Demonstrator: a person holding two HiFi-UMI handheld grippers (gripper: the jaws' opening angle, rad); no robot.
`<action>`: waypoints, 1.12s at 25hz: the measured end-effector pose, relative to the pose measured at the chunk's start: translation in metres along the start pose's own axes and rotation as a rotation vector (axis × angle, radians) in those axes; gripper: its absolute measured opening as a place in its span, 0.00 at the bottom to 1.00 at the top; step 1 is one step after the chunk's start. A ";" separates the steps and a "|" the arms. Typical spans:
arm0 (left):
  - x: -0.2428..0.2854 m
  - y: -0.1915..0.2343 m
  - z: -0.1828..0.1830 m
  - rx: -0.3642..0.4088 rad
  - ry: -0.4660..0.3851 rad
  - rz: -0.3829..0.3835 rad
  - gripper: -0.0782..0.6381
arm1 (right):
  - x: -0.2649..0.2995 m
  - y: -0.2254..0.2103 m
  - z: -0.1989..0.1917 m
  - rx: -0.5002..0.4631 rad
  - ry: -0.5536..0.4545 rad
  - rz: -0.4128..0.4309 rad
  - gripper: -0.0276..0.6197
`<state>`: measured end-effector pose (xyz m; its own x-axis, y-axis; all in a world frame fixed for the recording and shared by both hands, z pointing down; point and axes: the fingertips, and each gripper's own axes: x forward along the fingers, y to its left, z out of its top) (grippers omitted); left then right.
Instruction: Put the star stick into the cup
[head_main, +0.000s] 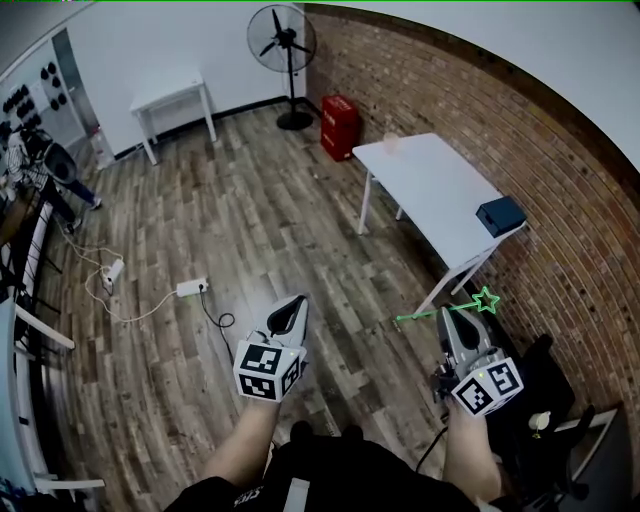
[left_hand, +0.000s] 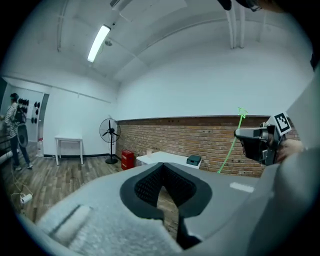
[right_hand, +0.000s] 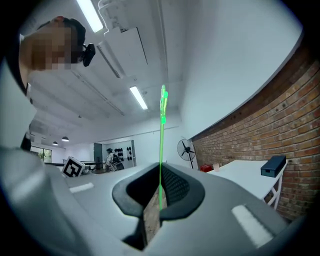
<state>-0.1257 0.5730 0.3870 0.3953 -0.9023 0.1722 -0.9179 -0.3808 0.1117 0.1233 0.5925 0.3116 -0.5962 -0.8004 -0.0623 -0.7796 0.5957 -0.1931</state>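
Observation:
A thin green star stick (head_main: 440, 311) lies crosswise between the jaws of my right gripper (head_main: 452, 314), which is shut on it; the star (head_main: 486, 299) points right toward the brick wall. In the right gripper view the stick (right_hand: 161, 135) rises from the closed pads of the gripper (right_hand: 160, 176). The small clear cup (head_main: 390, 143) stands on the far end of a white table (head_main: 430, 190), well ahead of both grippers. My left gripper (head_main: 290, 306) hovers over the floor, shut, with nothing in it (left_hand: 162, 174). From the left gripper view, the stick (left_hand: 231, 146) and right gripper (left_hand: 239, 134) show at the right.
A dark blue box (head_main: 500, 215) sits on the table's near right corner. A red crate (head_main: 340, 125) and a standing fan (head_main: 283, 40) are by the brick wall. A second white table (head_main: 170, 100) stands at the back. Cables and a power strip (head_main: 190, 288) lie on the wood floor.

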 end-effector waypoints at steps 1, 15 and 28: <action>0.005 -0.004 0.001 -0.005 0.004 -0.007 0.12 | -0.004 -0.002 0.002 -0.004 -0.004 0.004 0.06; 0.059 -0.073 -0.013 -0.021 0.033 -0.095 0.12 | -0.053 -0.063 -0.031 0.123 0.036 -0.009 0.06; 0.209 0.040 -0.008 -0.065 0.048 -0.078 0.12 | 0.124 -0.153 -0.050 0.165 0.099 -0.039 0.06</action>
<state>-0.0796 0.3706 0.4353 0.4682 -0.8589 0.2073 -0.8806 -0.4342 0.1898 0.1588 0.4051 0.3827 -0.5888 -0.8071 0.0437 -0.7651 0.5391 -0.3522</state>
